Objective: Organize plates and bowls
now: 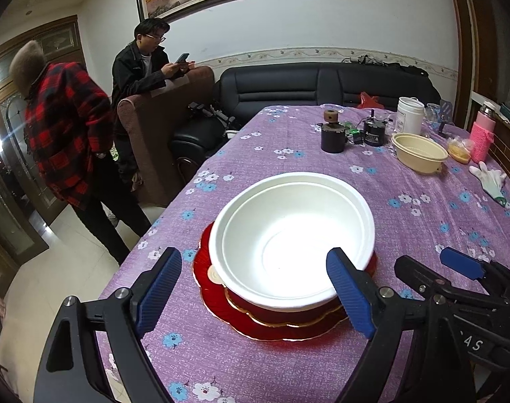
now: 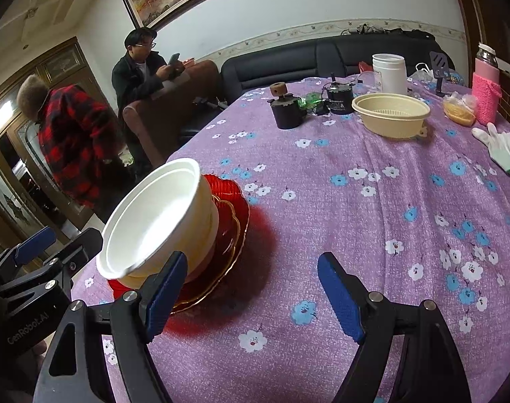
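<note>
Nested white bowls (image 1: 292,238) sit on stacked red gold-rimmed plates (image 1: 255,322) on the purple flowered tablecloth (image 1: 423,221). My left gripper (image 1: 255,278) is open and empty, just in front of the stack, its right finger (image 1: 349,295) overlapping the bowl's near rim. In the right wrist view the bowls (image 2: 161,215) and plates (image 2: 231,221) lie at the left. My right gripper (image 2: 251,288) is open and empty over bare cloth to the right of the stack. The right gripper also shows in the left wrist view (image 1: 463,268).
A beige bowl (image 2: 389,114) stands at the far right of the table, with a white jar (image 2: 389,70), dark canisters (image 2: 285,107), a pink bottle (image 2: 486,90), a food bag (image 2: 460,107) and a white glove (image 2: 500,147). Two people (image 1: 67,127) stand at the left by armchair and sofa.
</note>
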The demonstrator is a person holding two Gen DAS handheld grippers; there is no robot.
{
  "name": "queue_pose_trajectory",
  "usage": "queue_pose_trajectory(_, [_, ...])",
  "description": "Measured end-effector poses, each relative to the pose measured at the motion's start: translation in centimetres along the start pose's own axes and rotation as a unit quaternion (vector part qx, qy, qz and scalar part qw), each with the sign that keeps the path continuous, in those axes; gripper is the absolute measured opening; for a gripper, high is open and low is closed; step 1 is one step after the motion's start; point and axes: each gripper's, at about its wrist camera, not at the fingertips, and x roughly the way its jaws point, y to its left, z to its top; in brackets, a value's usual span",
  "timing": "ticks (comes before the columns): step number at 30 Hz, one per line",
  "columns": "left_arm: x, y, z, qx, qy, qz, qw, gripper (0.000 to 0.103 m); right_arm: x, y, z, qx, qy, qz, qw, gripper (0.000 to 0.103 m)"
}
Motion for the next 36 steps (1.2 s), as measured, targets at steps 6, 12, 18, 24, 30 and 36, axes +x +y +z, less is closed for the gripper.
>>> queue_pose_trajectory(6, [0.1, -0.3, -0.2, 0.002, 0.008, -0.012, 0.9999, 0.088, 0.2, -0.3, -0.4, 0.005, 0.007, -0.001, 1.0, 0.084])
queue_pose_trajectory(12, [0.2, -0.6, -0.3, 0.002, 0.013, -0.02, 0.9997, 0.088, 0.1, -0.8, -0.4, 0.01, 0.009, 0.0, 1.0, 0.084])
queue_pose_trajectory(18, [0.0, -0.9, -0.4, 0.004, 0.016, -0.027, 0.9995, 0.088, 0.0, -1.1, -0.6, 0.014, 0.01, -0.001, 1.0, 0.084])
queue_pose_trajectory(24, [0.1, -1.1, -0.4, 0.002, 0.022, -0.039, 0.999, 0.088, -0.1, -1.4, -0.7, 0.019, 0.01, -0.001, 1.0, 0.084])
queue_pose_trajectory(30, [-0.2, -1.4, -0.4, 0.003, 0.022, -0.045, 0.9987, 0.088, -0.2, -1.9, -0.8, 0.025, 0.011, -0.002, 1.0, 0.084])
queue_pose_trajectory(36, [-0.7, -1.8, -0.3, 0.007, 0.02, -0.049, 0.9986, 0.088, -0.5, -2.3, -1.0, 0.03, 0.01, -0.003, 0.999, 0.085])
